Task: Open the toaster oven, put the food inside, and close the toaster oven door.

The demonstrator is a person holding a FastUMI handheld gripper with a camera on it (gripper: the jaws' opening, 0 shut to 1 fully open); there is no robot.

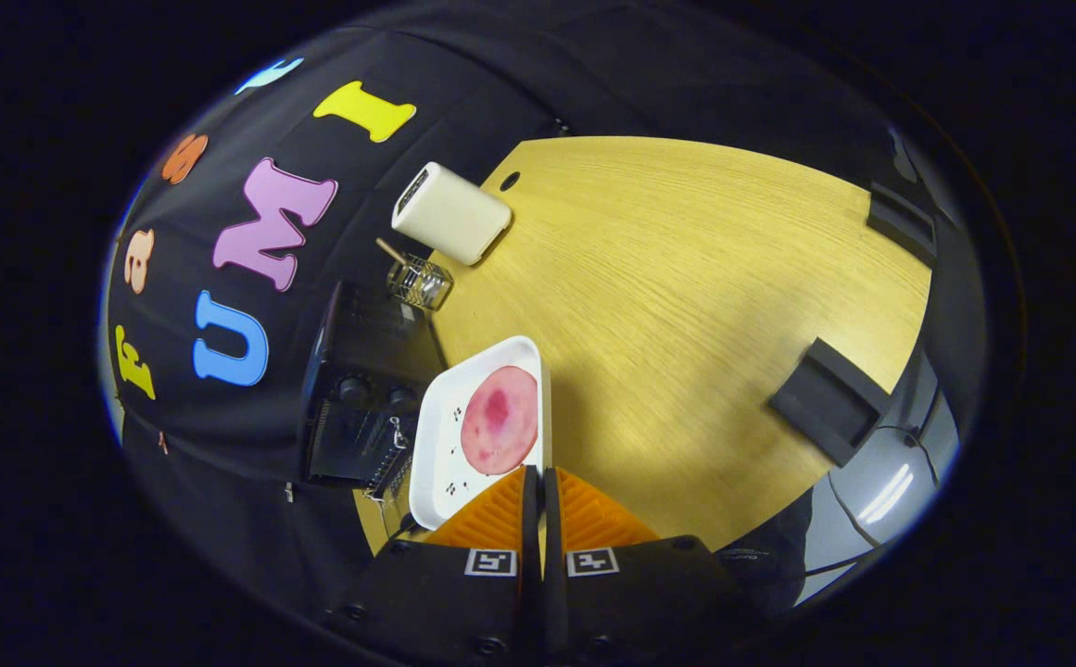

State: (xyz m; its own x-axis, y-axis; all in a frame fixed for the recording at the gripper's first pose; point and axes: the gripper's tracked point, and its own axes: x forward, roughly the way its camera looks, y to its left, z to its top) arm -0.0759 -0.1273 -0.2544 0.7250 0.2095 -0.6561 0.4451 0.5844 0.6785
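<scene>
Gripper fingers clamped on tray edge, oven alongside.

Black toaster oven (361,398) sits at the table's edge by the cloth wall, knobs visible; door state unclear. Just beside it, white rectangular tray (477,435) carries a round pink slice of food (499,419); the tray's long axis runs ahead from the fingertips. Gripper (538,477) nearly closed, pinching the tray's near edge. Glass cup (419,282), cream box (450,213) farther on wooden table (686,324).

black toaster oven (361,408) | pink round food (499,420) on white tray (436,463) beside
</scene>
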